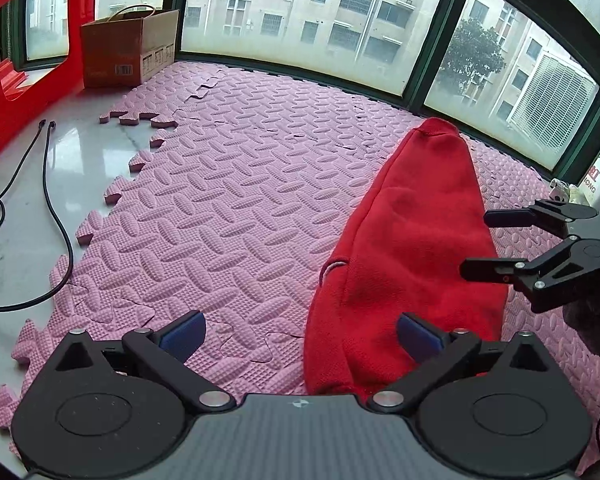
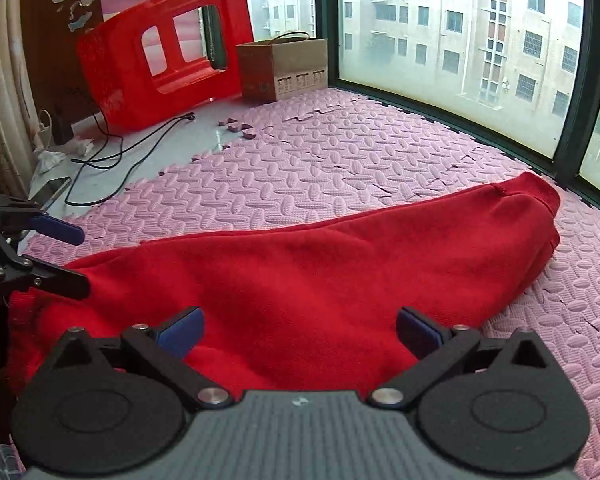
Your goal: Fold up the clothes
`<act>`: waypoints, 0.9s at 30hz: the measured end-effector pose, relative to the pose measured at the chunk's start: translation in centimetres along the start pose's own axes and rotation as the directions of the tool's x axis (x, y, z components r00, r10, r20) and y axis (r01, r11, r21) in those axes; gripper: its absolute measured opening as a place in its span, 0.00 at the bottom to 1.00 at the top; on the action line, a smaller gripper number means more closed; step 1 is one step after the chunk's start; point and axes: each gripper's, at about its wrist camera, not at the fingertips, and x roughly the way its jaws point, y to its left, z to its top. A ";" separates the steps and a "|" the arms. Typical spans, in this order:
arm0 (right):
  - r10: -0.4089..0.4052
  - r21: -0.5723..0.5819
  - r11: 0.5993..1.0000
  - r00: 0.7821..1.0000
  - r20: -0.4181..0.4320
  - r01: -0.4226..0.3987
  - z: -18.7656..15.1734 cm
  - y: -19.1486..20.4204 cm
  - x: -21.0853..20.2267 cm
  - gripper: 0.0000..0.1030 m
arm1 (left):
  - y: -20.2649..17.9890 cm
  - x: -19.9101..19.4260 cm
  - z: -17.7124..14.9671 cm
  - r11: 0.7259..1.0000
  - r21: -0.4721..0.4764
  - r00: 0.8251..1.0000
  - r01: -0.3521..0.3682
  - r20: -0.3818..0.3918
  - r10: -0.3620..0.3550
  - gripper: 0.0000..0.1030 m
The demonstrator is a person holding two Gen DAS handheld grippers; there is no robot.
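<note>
A red fleece garment (image 1: 412, 248) lies folded lengthwise on the pink foam mat (image 1: 228, 184), its narrow cuffed end toward the window. In the right wrist view the garment (image 2: 320, 264) stretches from lower left to the cuff at upper right. My left gripper (image 1: 300, 336) is open and empty, just above the garment's near left edge. My right gripper (image 2: 298, 334) is open and empty over the garment's wide near end. The right gripper (image 1: 480, 244) shows open at the garment's right edge in the left wrist view. The left gripper (image 2: 74, 258) shows open at the garment's left end.
A red plastic stool (image 2: 160, 56) lies tipped at the far left beside a cardboard box (image 2: 284, 68). Black cables (image 1: 52, 208) lie on the bare white floor left of the mat. Windows (image 1: 340, 20) close off the far side. Loose mat pieces (image 1: 136, 118) lie near the box.
</note>
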 end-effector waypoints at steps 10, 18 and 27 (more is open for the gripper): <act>0.044 0.008 0.999 0.998 -0.045 -0.043 -0.4 -0.2 2.4 1.00 | -0.5 2.7 0.7 0.999 -0.030 0.998 -0.018 -0.055 0.016 1.00; -0.062 0.096 0.993 0.998 -0.025 0.064 1.6 -7.3 4.3 1.00 | 0.6 3.4 0.1 0.997 -0.071 0.996 -0.006 -0.086 0.000 1.00; -0.192 0.185 0.963 0.980 -0.043 0.197 3.7 -14.2 6.8 1.00 | 0.3 3.7 0.2 0.999 -0.039 0.996 -0.014 -0.090 0.011 1.00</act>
